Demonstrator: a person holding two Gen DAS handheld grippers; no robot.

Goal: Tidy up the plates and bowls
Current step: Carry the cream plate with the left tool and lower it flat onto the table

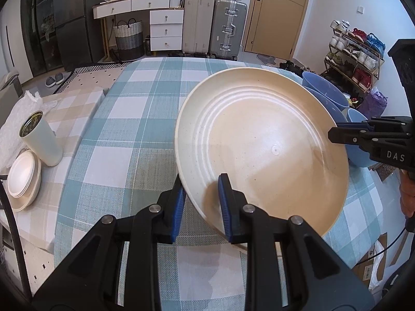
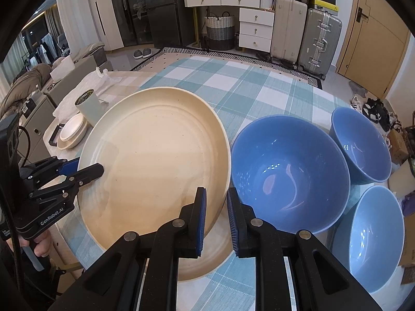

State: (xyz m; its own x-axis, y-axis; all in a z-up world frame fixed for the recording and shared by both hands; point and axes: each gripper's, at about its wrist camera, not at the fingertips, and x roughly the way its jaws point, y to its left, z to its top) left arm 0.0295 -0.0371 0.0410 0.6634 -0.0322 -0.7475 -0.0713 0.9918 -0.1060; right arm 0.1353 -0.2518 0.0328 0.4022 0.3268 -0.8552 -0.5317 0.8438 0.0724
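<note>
Both grippers are clamped on the same big cream plate (image 1: 262,153), one at each side of it. The left gripper (image 1: 202,202) has its blue pads nearly together, pinching the near-left rim, one pad under the plate and one on its upper face. The right gripper (image 2: 216,215) is just as narrow, with its left pad on the plate's inside and its right pad outside the rim, so it is gripping the plate's right edge. The plate sits tilted above the checked tablecloth (image 2: 249,88), left side higher, and I cannot tell whether its low edge touches the cloth. Just beside it on the right stands a large blue bowl (image 2: 290,171), with two smaller blue bowls (image 2: 363,147) further right, one behind the other. Off to the left, on the beige checked cloth (image 1: 67,119), a small stack of cream plates (image 1: 23,178) lies next to a pale tumbler (image 1: 41,140).
</note>
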